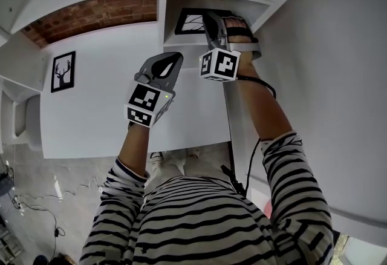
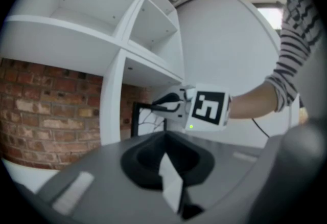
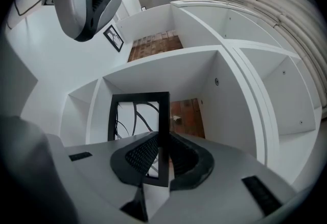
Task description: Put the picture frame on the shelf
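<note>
A white shelf unit (image 3: pixel 232 110) of open compartments fills the scene, with a brick wall (image 2: pixel 46 110) showing through the ones that have no back. In the head view a small deer picture (image 1: pixel 63 71) sits well off to the left on a white panel.

Both forearms, in striped sleeves (image 1: pixel 296 185), reach forward and roughly level. The right arm is stretched further, so the right gripper (image 3: pixel 162 138) pokes into the mouth of one compartment. The left gripper (image 2: pixel 164 138) is held just beside it and a little short, outside the compartment and pointing the same way.

The picture frame (image 3: pixel 139 96) is black, with dark curved lines on a white sheet. It stands upright inside that compartment, straight ahead of the right jaws, and most of it lies to their left in the right gripper view. Whether its lower edge rests on the board cannot be told from here.

The right jaws are partly apart and pinch the frame's right side bar, one pad on each face. The left jaws seem pressed together with nothing between them, though the view along them is blurred. They touch neither the frame nor the shelf.
</note>
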`<state>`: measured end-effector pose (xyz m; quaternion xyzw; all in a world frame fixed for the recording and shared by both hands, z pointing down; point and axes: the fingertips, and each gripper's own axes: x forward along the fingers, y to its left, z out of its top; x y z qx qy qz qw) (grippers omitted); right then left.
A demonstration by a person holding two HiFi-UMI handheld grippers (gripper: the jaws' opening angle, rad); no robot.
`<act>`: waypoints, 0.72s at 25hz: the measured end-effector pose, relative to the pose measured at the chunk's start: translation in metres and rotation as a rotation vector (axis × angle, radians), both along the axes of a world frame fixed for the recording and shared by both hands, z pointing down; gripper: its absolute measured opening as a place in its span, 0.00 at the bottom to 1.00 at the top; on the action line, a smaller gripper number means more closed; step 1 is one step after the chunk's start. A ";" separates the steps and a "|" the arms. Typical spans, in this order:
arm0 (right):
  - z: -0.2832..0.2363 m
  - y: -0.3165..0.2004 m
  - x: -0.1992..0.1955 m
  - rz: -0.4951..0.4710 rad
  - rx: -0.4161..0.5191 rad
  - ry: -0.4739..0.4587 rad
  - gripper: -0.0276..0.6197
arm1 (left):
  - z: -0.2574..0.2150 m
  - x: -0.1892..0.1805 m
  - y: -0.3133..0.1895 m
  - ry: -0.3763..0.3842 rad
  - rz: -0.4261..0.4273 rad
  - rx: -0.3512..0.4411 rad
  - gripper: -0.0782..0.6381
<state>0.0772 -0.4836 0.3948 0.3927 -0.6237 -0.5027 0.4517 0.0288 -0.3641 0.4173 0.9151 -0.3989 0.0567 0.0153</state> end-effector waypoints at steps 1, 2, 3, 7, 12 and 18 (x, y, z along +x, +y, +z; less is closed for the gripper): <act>0.002 -0.001 0.000 0.005 0.002 0.012 0.14 | 0.002 0.000 0.000 0.001 0.002 -0.004 0.12; 0.005 -0.003 -0.001 0.008 0.004 0.024 0.14 | 0.003 0.000 0.000 0.001 0.004 -0.007 0.12; 0.007 -0.004 -0.002 0.008 0.005 0.034 0.14 | 0.004 0.001 0.000 0.002 0.007 -0.009 0.12; 0.012 -0.008 -0.005 0.013 0.005 0.046 0.14 | 0.005 0.002 -0.001 0.002 0.014 -0.011 0.12; 0.017 -0.009 -0.007 0.018 -0.005 0.042 0.14 | 0.006 -0.001 -0.004 0.000 0.014 -0.010 0.12; 0.017 -0.008 -0.006 0.028 -0.008 0.039 0.14 | 0.004 -0.005 -0.003 0.006 0.010 -0.007 0.12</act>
